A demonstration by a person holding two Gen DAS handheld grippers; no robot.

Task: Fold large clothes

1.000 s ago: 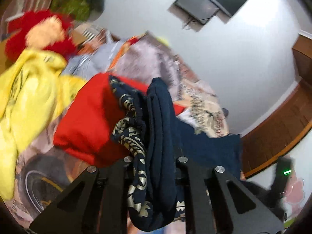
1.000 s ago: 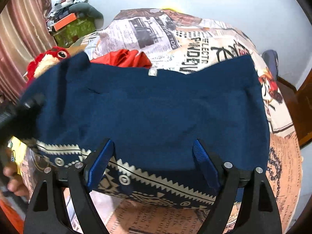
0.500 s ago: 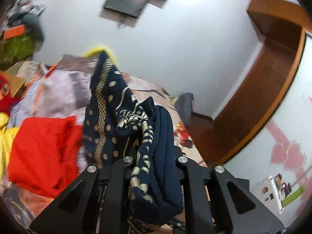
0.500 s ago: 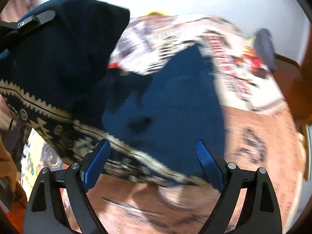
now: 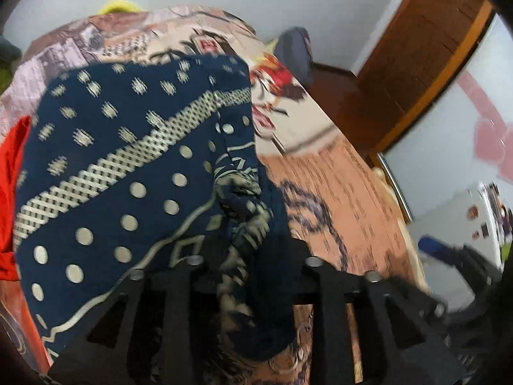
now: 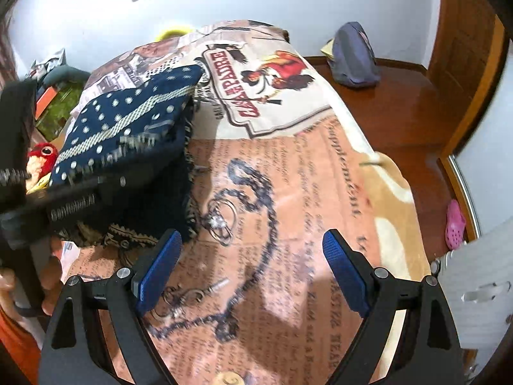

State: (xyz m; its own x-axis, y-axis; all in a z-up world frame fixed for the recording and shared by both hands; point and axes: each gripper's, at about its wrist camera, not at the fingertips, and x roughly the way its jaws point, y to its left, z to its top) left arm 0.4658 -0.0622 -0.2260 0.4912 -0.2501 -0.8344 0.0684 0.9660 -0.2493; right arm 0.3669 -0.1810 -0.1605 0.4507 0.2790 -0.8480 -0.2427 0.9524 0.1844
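A navy garment (image 5: 128, 166) with cream dots and a woven band lies folded over on the printed bedspread (image 5: 323, 179). My left gripper (image 5: 253, 266) is shut on a bunched edge of the garment, which hangs down between the fingers. In the right wrist view the garment (image 6: 128, 122) lies at the left, with the left gripper's black body (image 6: 73, 202) on top of it. My right gripper (image 6: 250, 256) is open and empty, above the bare bedspread (image 6: 304, 192) to the right of the garment.
A red garment (image 5: 9, 192) lies left of the navy one. A red plush toy (image 6: 41, 157) sits at the bed's left. A grey bag (image 6: 352, 57) and a pink shoe (image 6: 455, 224) are on the wooden floor beyond the bed's right edge.
My left gripper swung the garment's edge over and down, so the patterned side lies flat on top. My right gripper, open throughout, drew back to the right of the garment.
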